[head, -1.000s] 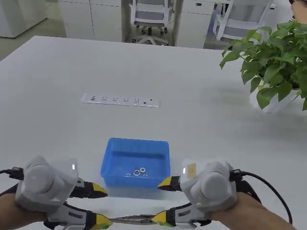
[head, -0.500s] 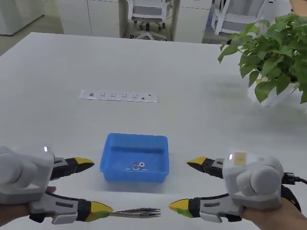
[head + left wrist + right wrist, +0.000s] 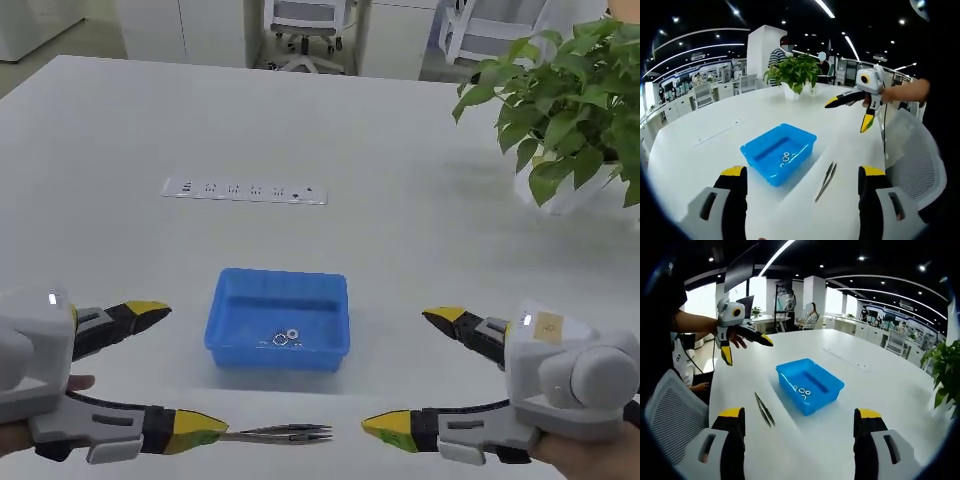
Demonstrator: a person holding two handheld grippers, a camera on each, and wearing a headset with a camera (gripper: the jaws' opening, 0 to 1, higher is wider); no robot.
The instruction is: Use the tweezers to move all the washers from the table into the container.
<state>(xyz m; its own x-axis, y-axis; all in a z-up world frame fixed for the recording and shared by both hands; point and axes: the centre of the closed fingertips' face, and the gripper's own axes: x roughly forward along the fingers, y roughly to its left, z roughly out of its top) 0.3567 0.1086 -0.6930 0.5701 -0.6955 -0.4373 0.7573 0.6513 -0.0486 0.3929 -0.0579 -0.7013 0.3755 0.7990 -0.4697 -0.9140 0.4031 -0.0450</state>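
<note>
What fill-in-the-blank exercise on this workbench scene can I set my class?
The washers lie inside the ____ container. The left hand-held gripper and right hand-held gripper both stand ____. The tweezers lie on the table, gripped by ____ of them.
Missing words: blue; open; neither.

No legible txt; yellow sticker [image 3: 547, 325] on right gripper [image 3: 400, 370] maybe blank, blurry.

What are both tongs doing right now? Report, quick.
Left tongs: open, holding nothing.
Right tongs: open, holding nothing.
The tweezers lie on the table between them, ungripped.
</note>
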